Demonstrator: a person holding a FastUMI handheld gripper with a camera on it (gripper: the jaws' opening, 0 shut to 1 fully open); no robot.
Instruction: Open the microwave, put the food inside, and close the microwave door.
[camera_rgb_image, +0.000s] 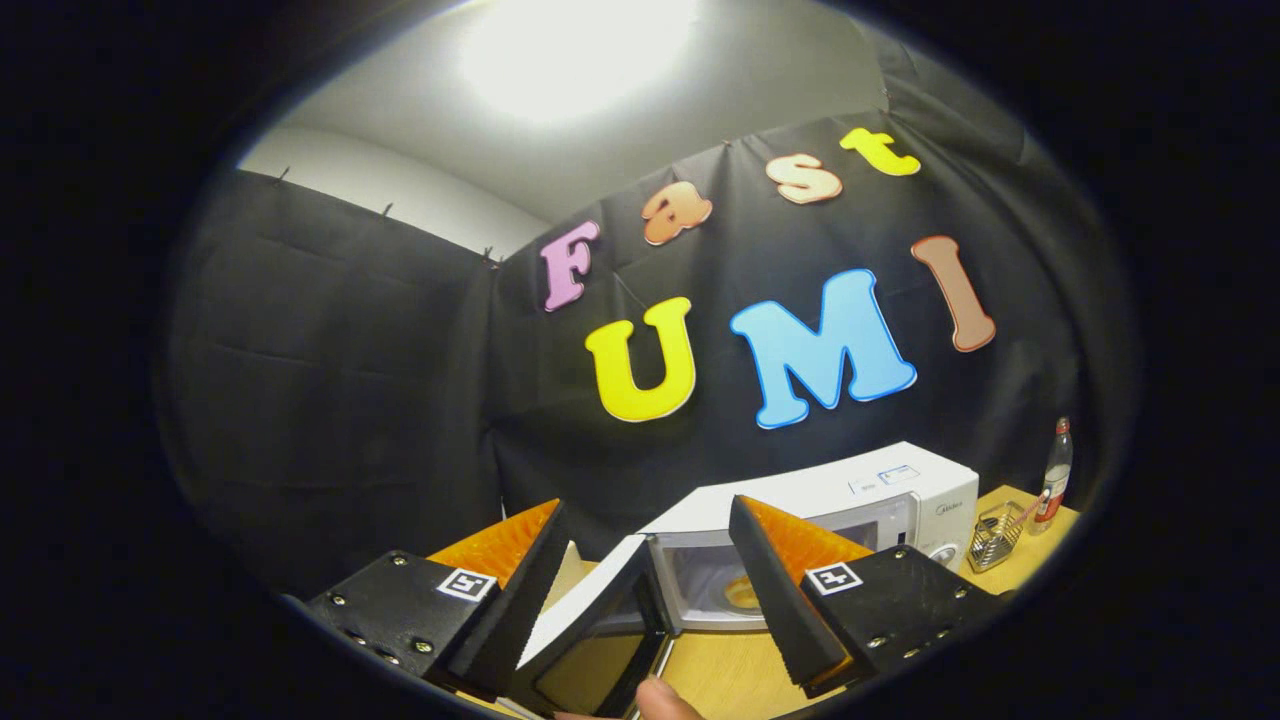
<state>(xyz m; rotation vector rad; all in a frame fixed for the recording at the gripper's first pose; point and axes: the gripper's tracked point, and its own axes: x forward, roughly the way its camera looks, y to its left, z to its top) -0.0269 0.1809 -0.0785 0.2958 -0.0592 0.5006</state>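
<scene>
The gripper (650, 535) has its fingers spread wide apart, gripping nothing. Ahead of them a white microwave (880, 490) stands on a wooden table (730, 670) with its door (590, 640) swung open — the door lies between the two fingers. A round yellowish item of food (742, 594) rests inside the cavity, partly hidden by the right finger. A fingertip (662, 697) touches the door's lower edge. Beside the microwave stand a wire basket (995, 535) and a bottle (1055, 470).
</scene>
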